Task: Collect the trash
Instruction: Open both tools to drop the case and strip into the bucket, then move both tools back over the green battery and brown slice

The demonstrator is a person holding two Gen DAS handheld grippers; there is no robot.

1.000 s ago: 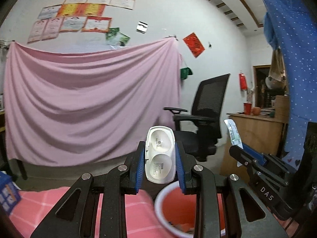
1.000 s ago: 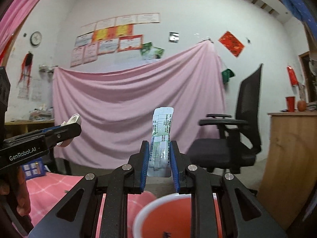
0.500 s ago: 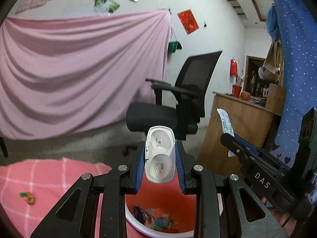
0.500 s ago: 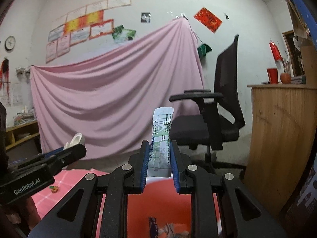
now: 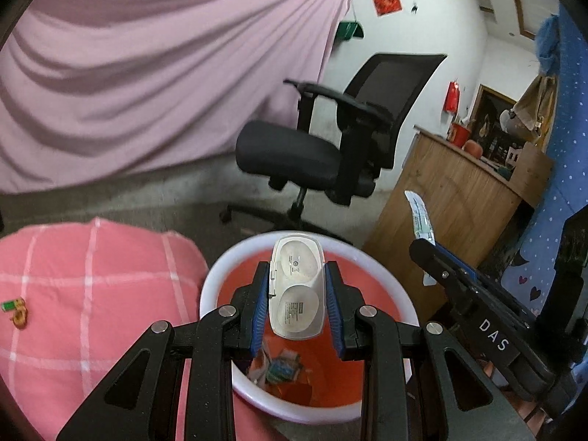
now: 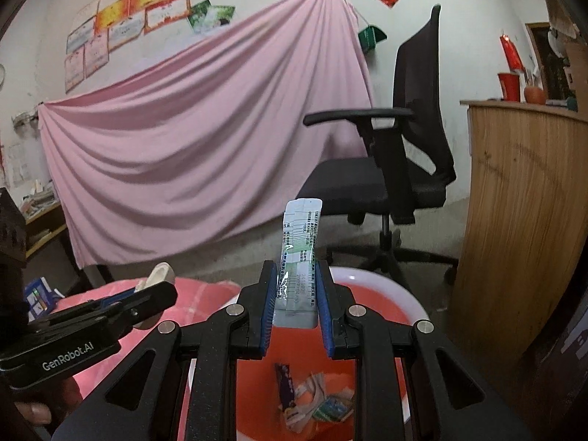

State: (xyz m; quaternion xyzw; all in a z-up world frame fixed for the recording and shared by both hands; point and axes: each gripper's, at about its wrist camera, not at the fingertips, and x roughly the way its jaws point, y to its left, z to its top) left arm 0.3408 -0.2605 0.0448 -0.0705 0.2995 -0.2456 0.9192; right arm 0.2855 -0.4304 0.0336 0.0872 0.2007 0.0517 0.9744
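- Candy wrapper [image 5: 16,310] lies near the left edge of the pink bed [image 5: 92,286]; not yet picked up, prob. next.
- Left hand-held gripper [image 5: 297,305]: jaws clamped on white blister tray [image 5: 297,290], held upright over the bin [image 5: 220,279] so it should drop in on release.
- Bin sits just beside the bed's right edge; wrappers already at its bottom.
- Right hand-held gripper [image 6: 296,296]: clamped on the sachet [image 6: 299,257] by its lower end, over the same bin, w/ top sticking up free.
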